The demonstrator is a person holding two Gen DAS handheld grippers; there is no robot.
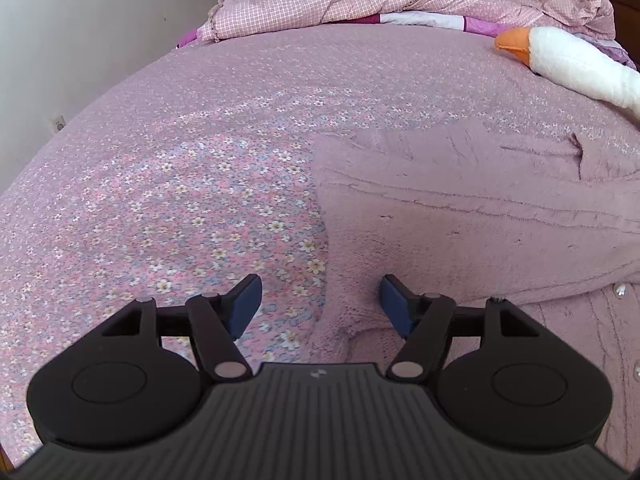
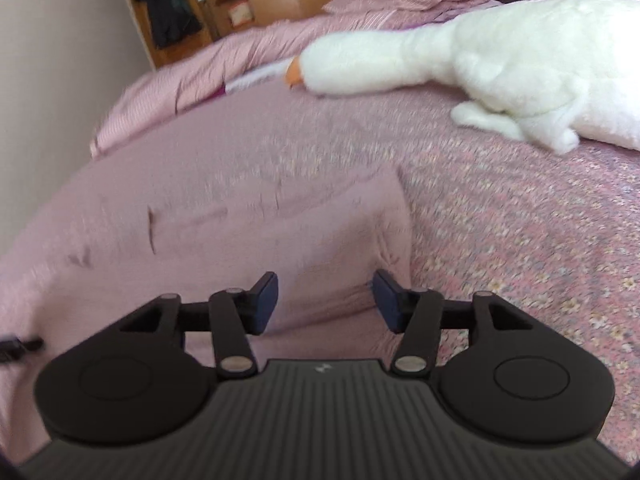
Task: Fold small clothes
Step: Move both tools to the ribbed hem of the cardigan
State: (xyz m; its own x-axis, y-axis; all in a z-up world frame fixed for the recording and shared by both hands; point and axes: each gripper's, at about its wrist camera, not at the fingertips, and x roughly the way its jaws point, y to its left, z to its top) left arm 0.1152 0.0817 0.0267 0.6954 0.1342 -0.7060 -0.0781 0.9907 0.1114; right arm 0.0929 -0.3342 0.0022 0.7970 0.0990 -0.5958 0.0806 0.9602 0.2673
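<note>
Broadly, the bed [image 1: 180,168] with its flowered pink sheet fills both views, a crumpled quilt [image 1: 320,0] heaped along the top of the frame and a white plush goose [image 2: 500,60] lying at the upper right; on the sheet lies the pink knitted cardigan [image 1: 460,220], spread flat across the centre right of the left wrist view and the centre left of the right wrist view, its long axis seemingly running side to side between the two claws; pearl buttons show at the lower right of the left view. The left gripper [image 1: 320,304] hovers with jaws wide apart and empty, straddling the garment's left edge; the right gripper [image 2: 325,300], equally spread and holding nothing, hangs over the opposite corner; so each claw looks about equally near its own end, though the right view is blurred.
</note>
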